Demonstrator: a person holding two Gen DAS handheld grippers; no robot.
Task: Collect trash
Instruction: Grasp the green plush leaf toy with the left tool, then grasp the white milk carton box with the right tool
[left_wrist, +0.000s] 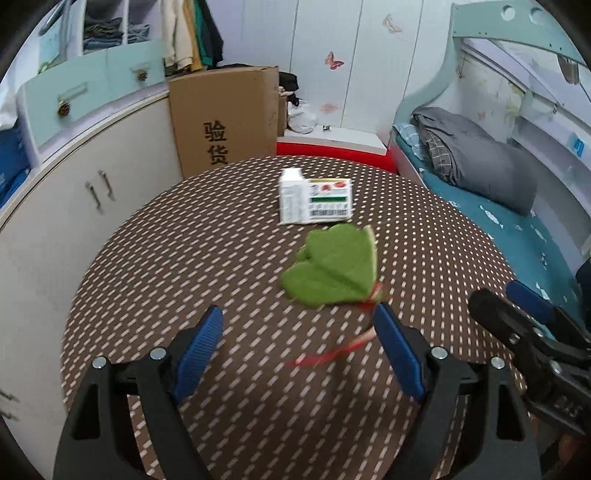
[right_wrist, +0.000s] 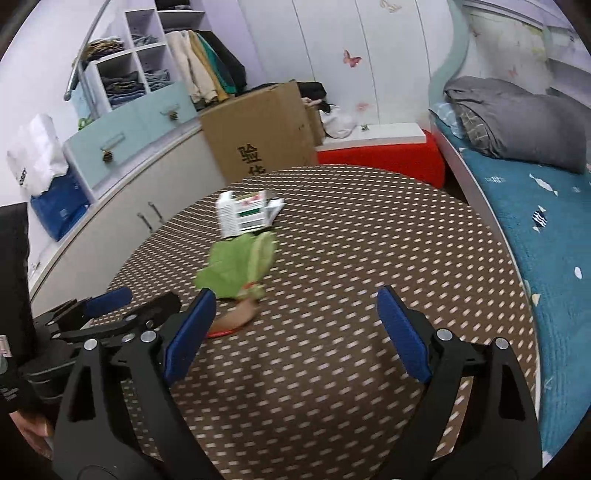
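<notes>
Both grippers, left (left_wrist: 297, 319) and right (right_wrist: 295, 301), gape wide; leaf (left_wrist: 334, 271) at 12; only right view shows bag (right_wrist: 37, 155).

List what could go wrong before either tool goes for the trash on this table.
1. The green leaf-shaped piece lies flat on the table, so the open left tool may slide over it rather than pinch it.
2. Its red string trails loose near the left tool and might snag.
3. The white box lies close behind the leaf; a push could shove it away. The right tool is open too, and close beside the left one.
</notes>
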